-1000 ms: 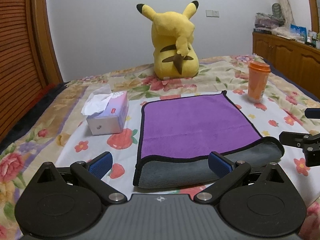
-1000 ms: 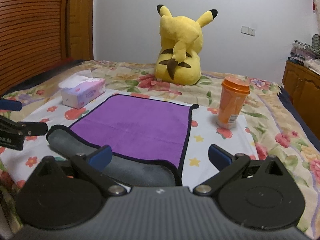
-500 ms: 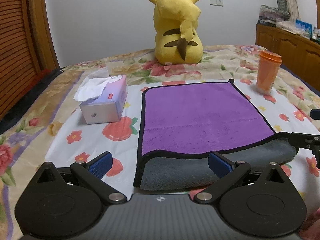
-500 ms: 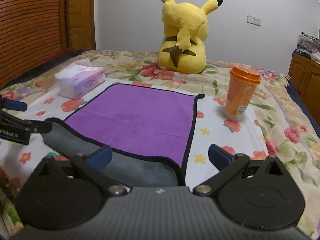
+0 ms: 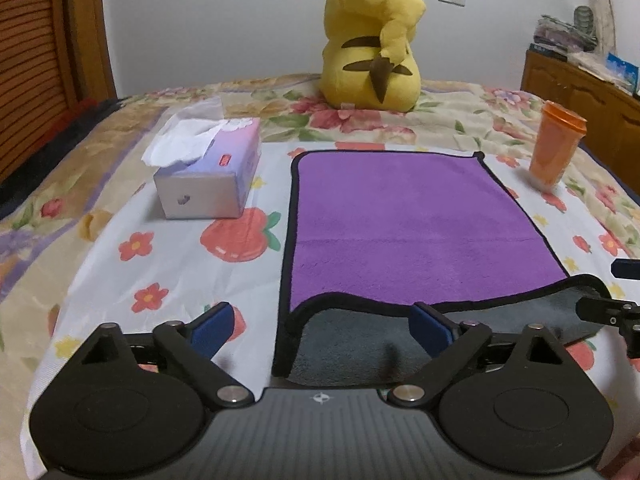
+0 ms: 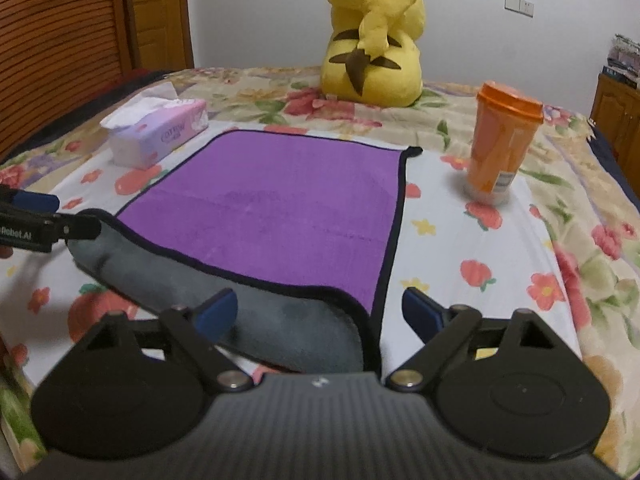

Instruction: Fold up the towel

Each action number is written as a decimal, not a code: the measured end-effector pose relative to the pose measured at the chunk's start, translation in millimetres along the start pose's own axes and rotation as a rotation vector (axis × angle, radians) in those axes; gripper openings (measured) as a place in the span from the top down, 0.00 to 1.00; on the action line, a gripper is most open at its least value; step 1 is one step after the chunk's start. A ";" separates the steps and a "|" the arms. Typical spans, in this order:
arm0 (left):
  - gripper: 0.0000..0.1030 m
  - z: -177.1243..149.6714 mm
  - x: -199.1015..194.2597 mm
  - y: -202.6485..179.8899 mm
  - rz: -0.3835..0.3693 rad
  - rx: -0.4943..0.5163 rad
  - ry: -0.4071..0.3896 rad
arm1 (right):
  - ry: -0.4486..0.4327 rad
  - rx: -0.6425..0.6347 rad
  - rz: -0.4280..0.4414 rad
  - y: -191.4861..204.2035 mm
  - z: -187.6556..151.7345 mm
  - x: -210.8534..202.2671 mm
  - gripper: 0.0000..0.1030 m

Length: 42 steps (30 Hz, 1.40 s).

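Observation:
A purple towel [image 5: 404, 216] with black trim lies flat on the flowered bedspread; it also shows in the right wrist view [image 6: 280, 208]. Its near edge is turned over, showing the grey underside [image 5: 360, 344]. My left gripper [image 5: 320, 330] is open, its jaws straddling the towel's near left corner. My right gripper [image 6: 320, 316] is open, its jaws straddling the near right corner. Each gripper's fingertips show at the edge of the other's view.
A tissue box [image 5: 208, 172] stands left of the towel. An orange lidded cup [image 6: 500, 144] stands to its right. A yellow Pikachu plush [image 5: 372, 40] sits behind. A wooden cabinet [image 5: 580, 96] is at the far right.
Both grippers have dropped lower and moved forward toward the towel's near edge. The towel's folded-over grey edge lies much as before.

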<state>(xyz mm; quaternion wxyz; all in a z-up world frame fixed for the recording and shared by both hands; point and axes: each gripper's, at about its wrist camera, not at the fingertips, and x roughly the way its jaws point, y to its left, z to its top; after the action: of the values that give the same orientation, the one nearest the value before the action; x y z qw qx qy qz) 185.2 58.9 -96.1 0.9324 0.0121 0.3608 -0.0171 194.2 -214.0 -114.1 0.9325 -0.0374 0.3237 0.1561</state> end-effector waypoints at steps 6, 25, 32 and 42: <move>0.19 0.3 8.5 7.1 -0.027 -0.027 0.034 | 0.033 0.020 0.007 -5.1 -2.2 6.8 0.15; 0.60 -6.8 17.9 7.3 -0.067 -0.043 0.095 | 0.111 0.082 0.050 -15.6 -5.3 21.8 0.38; 0.72 -8.5 19.1 6.4 -0.058 -0.034 0.101 | 0.123 0.059 0.049 -14.9 -5.5 25.6 0.58; 0.88 -8.4 17.8 5.9 -0.062 -0.019 0.089 | 0.121 0.065 0.057 -17.6 -4.3 26.3 0.81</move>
<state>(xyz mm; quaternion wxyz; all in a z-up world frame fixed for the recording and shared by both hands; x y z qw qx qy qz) 192.9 64.7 -114.2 0.9146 -0.0071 0.4020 -0.0419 216.7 -224.5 -134.2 0.9070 -0.0075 0.3855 0.1693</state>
